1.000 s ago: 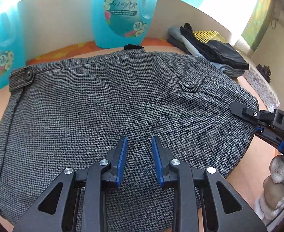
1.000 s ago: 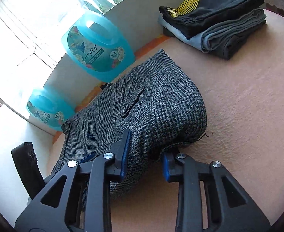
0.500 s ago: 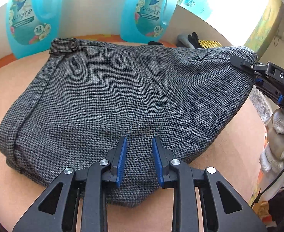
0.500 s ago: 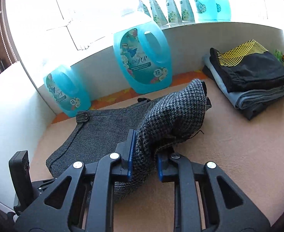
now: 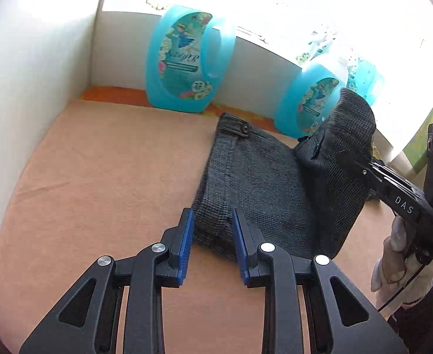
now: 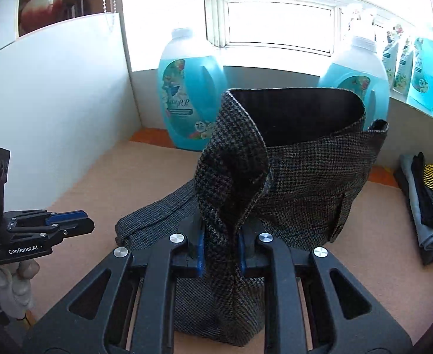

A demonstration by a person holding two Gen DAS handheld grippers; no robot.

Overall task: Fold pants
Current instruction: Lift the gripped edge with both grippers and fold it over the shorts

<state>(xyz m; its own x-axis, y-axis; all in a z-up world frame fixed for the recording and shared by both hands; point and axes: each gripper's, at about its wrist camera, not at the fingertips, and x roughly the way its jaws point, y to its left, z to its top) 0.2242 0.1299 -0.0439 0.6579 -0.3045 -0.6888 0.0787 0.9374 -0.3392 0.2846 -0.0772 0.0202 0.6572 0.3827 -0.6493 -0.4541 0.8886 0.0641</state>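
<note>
On the peach worktop (image 5: 104,177) by the window, the right gripper (image 6: 220,253) has lifted the pants' (image 6: 290,183) pinched edge; the left gripper (image 5: 212,233), now empty, stands parted beside them.

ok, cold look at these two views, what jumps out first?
The grey houndstooth pants, pinched in the right tongs and lifted so the dark lining gapes open at the center of the right wrist view. Behind them, bright turquoise detergent jugs line the white wall under the glaring window. The left tongs hang open just above the pants' near edge on the peach tabletop.
</note>
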